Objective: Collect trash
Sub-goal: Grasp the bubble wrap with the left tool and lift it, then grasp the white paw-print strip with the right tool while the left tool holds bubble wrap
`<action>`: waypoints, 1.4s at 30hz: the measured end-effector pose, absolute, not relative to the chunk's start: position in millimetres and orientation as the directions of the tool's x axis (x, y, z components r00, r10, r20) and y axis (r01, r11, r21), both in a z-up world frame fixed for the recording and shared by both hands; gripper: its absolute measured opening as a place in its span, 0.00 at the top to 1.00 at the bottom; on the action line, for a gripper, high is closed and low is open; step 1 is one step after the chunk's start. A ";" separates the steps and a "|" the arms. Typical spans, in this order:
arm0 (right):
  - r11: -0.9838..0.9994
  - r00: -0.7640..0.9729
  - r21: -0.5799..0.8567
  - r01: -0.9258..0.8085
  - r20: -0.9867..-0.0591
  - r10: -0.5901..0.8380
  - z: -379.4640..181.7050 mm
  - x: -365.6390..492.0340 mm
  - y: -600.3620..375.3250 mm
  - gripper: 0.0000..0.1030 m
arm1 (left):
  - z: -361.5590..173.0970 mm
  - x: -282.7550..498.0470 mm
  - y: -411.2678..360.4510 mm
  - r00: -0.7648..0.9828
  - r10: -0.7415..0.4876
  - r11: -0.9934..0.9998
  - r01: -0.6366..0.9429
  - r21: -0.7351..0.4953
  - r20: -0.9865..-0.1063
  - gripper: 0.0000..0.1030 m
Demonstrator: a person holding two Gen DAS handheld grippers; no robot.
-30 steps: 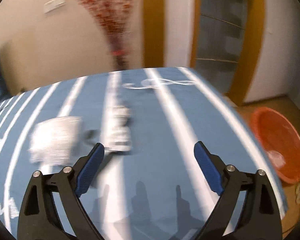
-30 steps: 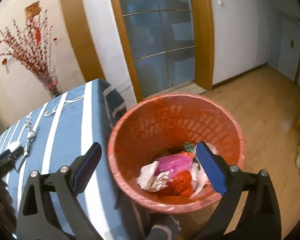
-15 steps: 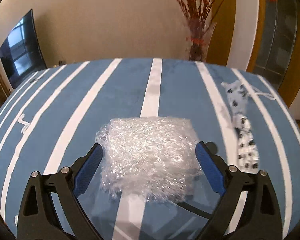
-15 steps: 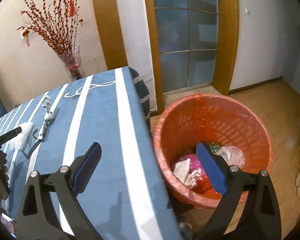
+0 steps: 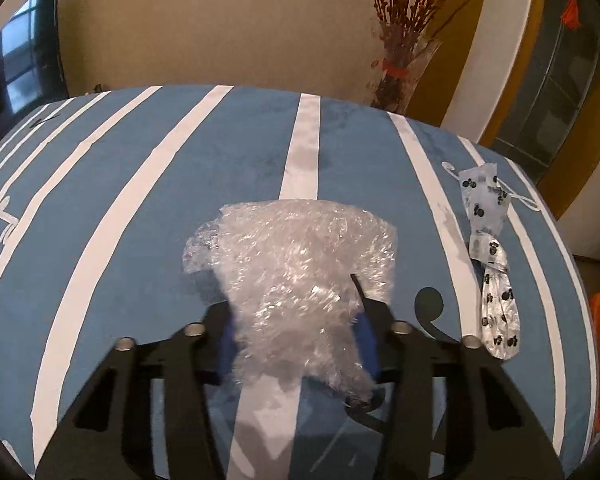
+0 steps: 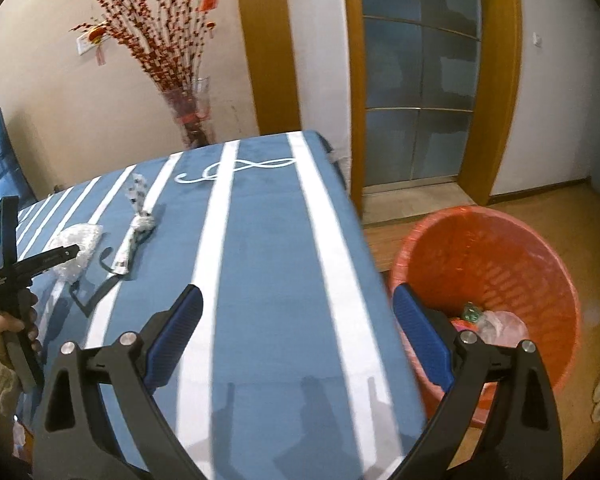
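My left gripper (image 5: 296,344) is shut on a crumpled sheet of clear bubble wrap (image 5: 296,256) that lies on the blue, white-striped tablecloth (image 5: 140,184). A twisted white wrapper with black prints (image 5: 490,252) lies on the cloth to its right. In the right wrist view the left gripper (image 6: 66,254), bubble wrap (image 6: 76,240) and wrapper (image 6: 136,224) show at far left. My right gripper (image 6: 296,336) is open and empty above the table's near right edge, beside the red trash basket (image 6: 496,256).
The basket stands on the wooden floor right of the table and holds several pieces of trash (image 6: 496,324). A glass vase of red branches (image 6: 188,116) stands behind the table's far edge. A dark TV (image 5: 20,68) hangs at the far left.
My left gripper swung left over the table, reached the bubble wrap and closed on it. My right gripper moved left from over the basket to over the table edge, staying open.
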State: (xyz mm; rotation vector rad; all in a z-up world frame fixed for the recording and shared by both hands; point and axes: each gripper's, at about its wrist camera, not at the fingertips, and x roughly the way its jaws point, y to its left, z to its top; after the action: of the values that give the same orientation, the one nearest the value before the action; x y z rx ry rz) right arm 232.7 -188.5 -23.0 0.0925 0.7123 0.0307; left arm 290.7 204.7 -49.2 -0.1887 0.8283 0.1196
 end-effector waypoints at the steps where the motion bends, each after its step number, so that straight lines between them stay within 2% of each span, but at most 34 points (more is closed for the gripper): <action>1: 0.995 0.756 0.098 -0.004 -0.651 0.068 -22.5 233.9 -184.3 0.09 | -48.7 288.7 207.0 0.675 0.027 0.976 -0.177 -0.127 -0.737 0.62; 5: 0.993 0.751 0.103 -0.054 -0.652 0.109 -20.5 246.1 -158.5 0.09 | -44.8 280.8 215.5 0.693 0.030 0.975 -0.180 -0.132 -0.720 0.69; 15: 0.978 0.716 0.106 -0.182 -0.667 0.206 -26.8 293.5 -76.9 0.12 | -20.3 251.7 248.9 0.756 0.095 0.967 -0.225 -0.122 -0.647 0.70; 17: 0.970 0.695 0.121 -0.212 -0.679 0.237 -31.5 306.3 -59.8 0.22 | -16.3 247.8 255.7 0.765 0.112 0.965 -0.236 -0.114 -0.635 0.70; 19: 0.966 0.674 0.113 -0.234 -0.697 0.245 -38.9 322.3 -38.4 0.39 | -14.4 245.8 260.4 0.769 0.121 0.963 -0.244 -0.113 -0.628 0.70; 21: 0.964 0.656 0.100 -0.245 -0.716 0.240 -47.1 334.5 -21.6 0.50 | -13.1 245.2 263.5 0.771 0.120 0.962 -0.245 -0.117 -0.625 0.70; 26: 0.959 0.615 0.080 -0.270 -0.752 0.236 -66.3 352.4 1.4 0.67 | -15.7 247.4 263.4 0.770 0.106 0.965 -0.233 -0.123 -0.630 0.70; 28: 0.958 0.598 0.073 -0.278 -0.767 0.232 -73.6 356.8 5.8 0.84 | -17.6 248.3 260.4 0.768 0.096 0.967 -0.224 -0.125 -0.634 0.70; 31: 0.959 0.598 0.069 -0.274 -0.769 0.226 -79.2 356.6 0.9 0.95 | -19.5 249.1 255.9 0.765 0.080 0.969 -0.211 -0.131 -0.639 0.70; 42: 0.970 0.679 0.097 -0.223 -0.698 0.226 -54.3 309.6 -71.8 0.97 | -16.4 243.5 208.4 0.770 0.005 0.984 -0.117 -0.134 -0.638 0.69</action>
State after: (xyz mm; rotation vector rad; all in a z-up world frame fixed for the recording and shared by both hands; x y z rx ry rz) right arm 309.6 -71.8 -54.3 0.0041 0.7841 0.2525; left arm 243.5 208.4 -16.4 -0.1699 0.6890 0.0661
